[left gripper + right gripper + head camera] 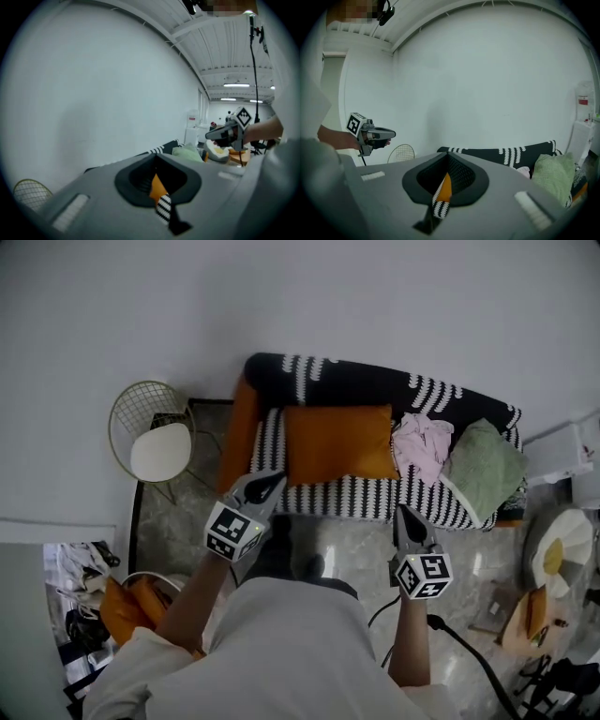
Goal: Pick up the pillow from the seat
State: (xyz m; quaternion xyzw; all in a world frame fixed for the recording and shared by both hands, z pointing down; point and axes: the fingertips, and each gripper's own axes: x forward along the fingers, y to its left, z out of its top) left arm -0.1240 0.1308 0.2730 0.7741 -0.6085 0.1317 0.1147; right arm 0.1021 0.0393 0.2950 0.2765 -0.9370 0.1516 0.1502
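An orange pillow [337, 444] lies flat on the seat of a black-and-white striped sofa [375, 495]. My left gripper [270, 482] hovers in front of the sofa's left end, jaws shut and empty, just short of the pillow's near left corner. In front of the sofa's middle my right gripper [405, 516] is also shut with nothing in it. In the left gripper view a sliver of the orange pillow [157, 187] shows through the narrow slot, and the right gripper [224, 134] hangs in the air at the right. The right gripper view shows the pillow [446, 186] the same way, with the left gripper [378, 135] at the left.
A second orange cushion [241, 432] leans at the sofa's left arm. A pink cloth [421, 446] and a green cushion [484, 471] lie on the right half of the seat. A wire chair [157, 439] stands left of the sofa. White furniture [568, 452] and a cable [469, 652] are at the right.
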